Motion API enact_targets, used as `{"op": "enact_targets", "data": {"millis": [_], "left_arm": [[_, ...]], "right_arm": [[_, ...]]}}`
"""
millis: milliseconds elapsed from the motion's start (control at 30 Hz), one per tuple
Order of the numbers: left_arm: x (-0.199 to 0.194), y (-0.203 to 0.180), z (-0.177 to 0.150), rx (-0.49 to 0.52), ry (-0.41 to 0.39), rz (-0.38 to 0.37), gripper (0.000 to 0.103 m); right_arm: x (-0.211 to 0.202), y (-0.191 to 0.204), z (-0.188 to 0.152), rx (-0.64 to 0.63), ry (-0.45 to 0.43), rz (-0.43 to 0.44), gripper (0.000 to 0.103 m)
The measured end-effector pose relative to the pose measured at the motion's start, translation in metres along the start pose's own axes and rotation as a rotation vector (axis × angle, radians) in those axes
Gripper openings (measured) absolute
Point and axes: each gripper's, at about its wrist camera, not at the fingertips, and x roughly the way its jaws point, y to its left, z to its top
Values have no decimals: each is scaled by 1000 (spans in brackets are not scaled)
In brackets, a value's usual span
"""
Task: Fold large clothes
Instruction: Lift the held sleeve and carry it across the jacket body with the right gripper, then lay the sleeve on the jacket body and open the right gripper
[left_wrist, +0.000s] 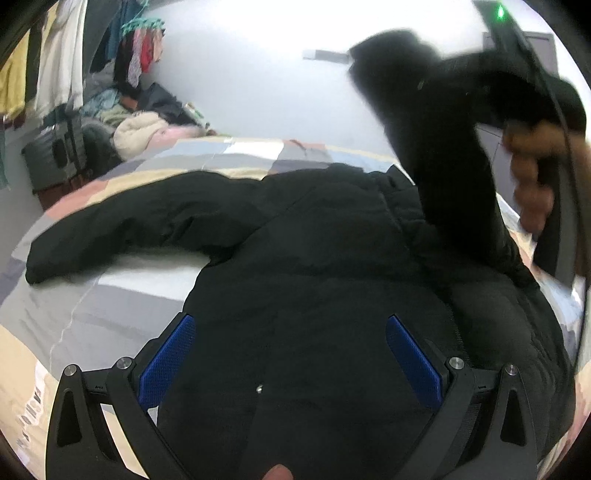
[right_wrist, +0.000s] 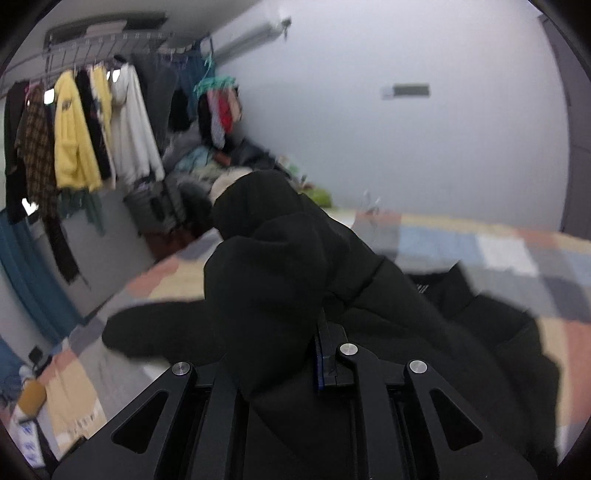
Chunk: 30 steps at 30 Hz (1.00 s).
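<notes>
A large black padded jacket (left_wrist: 314, 251) lies spread on the bed, one sleeve (left_wrist: 122, 225) stretched out to the left. My left gripper (left_wrist: 290, 332) is open just above the jacket's lower body, its blue pads (left_wrist: 168, 358) wide apart and empty. My right gripper (right_wrist: 295, 347) is shut on the jacket's other sleeve (right_wrist: 273, 258) and holds it lifted above the jacket. In the left wrist view this raised sleeve (left_wrist: 443, 140) hangs from the right gripper at the upper right, with the hand (left_wrist: 532, 173) on it.
The bed has a patchwork cover (left_wrist: 110, 306) in grey, beige and pink. A heap of clothes (left_wrist: 147, 122) lies at the far end by the wall. Garments (right_wrist: 77, 140) hang on a rack at the left. A dark case (left_wrist: 55, 155) stands beside the bed.
</notes>
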Motion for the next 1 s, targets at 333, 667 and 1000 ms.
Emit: {"op": "enact_targets", "data": {"millis": [333, 667, 1000], "left_arm": [[16, 4, -7, -21, 41, -11, 103], [12, -2, -8, -38, 42, -46, 103], [-13, -11, -3, -68, 8, -83, 103]], "right_arm": [[75, 12, -73, 17, 195, 73, 11], [48, 10, -62, -4, 188, 148, 51], [-37, -9, -26, -40, 68, 86, 51]]}}
